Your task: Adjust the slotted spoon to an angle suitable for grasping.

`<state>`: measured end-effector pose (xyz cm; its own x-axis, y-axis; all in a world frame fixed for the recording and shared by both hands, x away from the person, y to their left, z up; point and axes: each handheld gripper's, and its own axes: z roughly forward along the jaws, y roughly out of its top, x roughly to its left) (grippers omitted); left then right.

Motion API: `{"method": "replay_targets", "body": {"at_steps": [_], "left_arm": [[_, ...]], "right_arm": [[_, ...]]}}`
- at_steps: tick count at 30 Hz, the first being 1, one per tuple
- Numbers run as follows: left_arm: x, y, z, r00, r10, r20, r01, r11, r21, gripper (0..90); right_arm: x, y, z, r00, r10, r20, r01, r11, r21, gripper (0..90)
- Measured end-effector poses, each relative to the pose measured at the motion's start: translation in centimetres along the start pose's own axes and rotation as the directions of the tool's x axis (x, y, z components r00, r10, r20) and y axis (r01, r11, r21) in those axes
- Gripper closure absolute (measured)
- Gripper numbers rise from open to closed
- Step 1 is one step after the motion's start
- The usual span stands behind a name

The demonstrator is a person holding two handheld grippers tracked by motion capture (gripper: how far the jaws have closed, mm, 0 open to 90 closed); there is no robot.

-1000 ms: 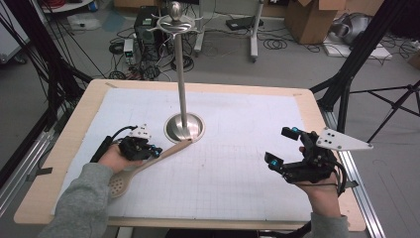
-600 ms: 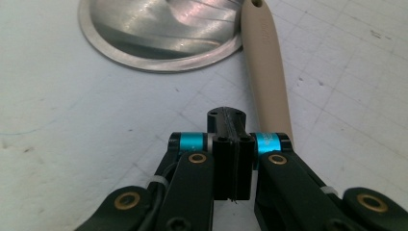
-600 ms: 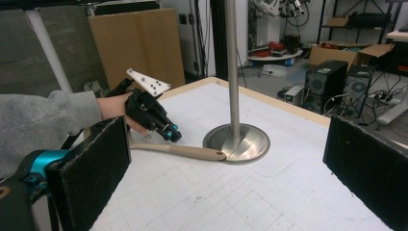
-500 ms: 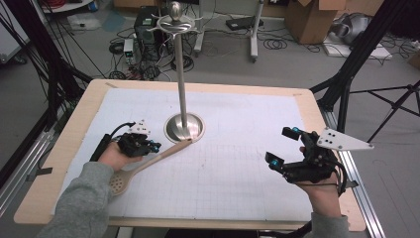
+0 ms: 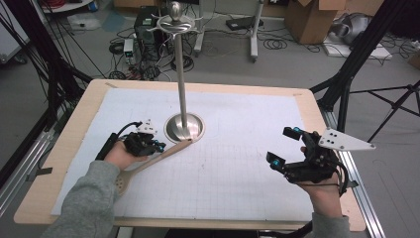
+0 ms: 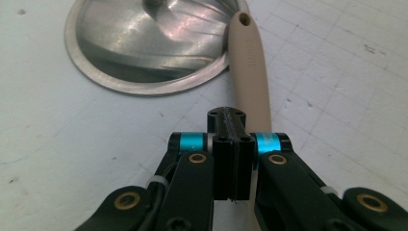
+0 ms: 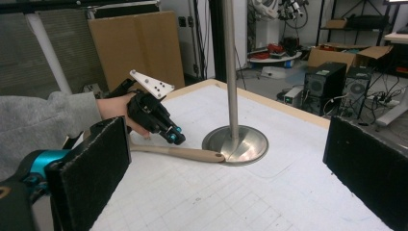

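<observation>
A beige slotted spoon (image 5: 163,154) lies flat on the white gridded mat, its handle tip resting on the rim of a metal stand's round base (image 5: 184,127). My left gripper (image 5: 157,145) is shut just beside the handle, with nothing between its jaws. In the left gripper view the shut left gripper (image 6: 226,118) hovers left of the spoon handle (image 6: 250,67), pointing at the base (image 6: 144,43). My right gripper (image 5: 283,146) is open and empty at the mat's right side. The right gripper view shows the right gripper (image 7: 228,173) facing the spoon (image 7: 183,153) and stand (image 7: 235,144).
A tall pole (image 5: 182,74) rises from the base to a knobbed top with hooks. The mat (image 5: 233,119) covers a wooden table (image 5: 307,99). Black tripod legs and cables stand around the table; cardboard boxes sit on the floor behind.
</observation>
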<state>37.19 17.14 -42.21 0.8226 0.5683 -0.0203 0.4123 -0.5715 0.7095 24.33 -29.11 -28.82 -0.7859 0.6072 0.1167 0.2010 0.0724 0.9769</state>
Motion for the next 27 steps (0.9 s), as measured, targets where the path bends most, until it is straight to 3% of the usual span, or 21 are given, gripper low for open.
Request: {"method": "replay_targets", "body": {"at_steps": [1,4,12,18,27], "left_arm": [[-0.1,-0.2,0.2,0.9999,0.008,0.007,-0.008,0.9997,0.023,89.5],[0.0,-0.3,0.3,0.9999,0.013,0.006,-0.013,0.9996,0.025,89.5],[-0.5,-0.1,0.7,0.9953,0.06,0.075,-0.063,0.9972,0.04,89.5],[-0.8,-0.1,0.7,0.9911,0.069,0.114,-0.073,0.9969,0.029,89.5],[-1.1,0.0,0.6,0.9889,0.085,0.122,-0.089,0.9956,0.03,89.4]], "right_arm": [[0.0,0.0,0.0,1.0,0.001,0.001,-0.001,1.0,0.001,1.4],[0.0,0.0,0.0,1.0,-0.002,0.0,0.002,1.0,-0.002,1.4],[0.1,0.0,0.0,1.0,-0.002,0.0,0.002,1.0,0.001,1.4],[0.0,0.0,0.0,1.0,-0.002,0.001,0.002,1.0,-0.002,1.4],[0.2,0.0,0.2,1.0,0.001,-0.001,-0.001,1.0,0.006,1.4]]}}
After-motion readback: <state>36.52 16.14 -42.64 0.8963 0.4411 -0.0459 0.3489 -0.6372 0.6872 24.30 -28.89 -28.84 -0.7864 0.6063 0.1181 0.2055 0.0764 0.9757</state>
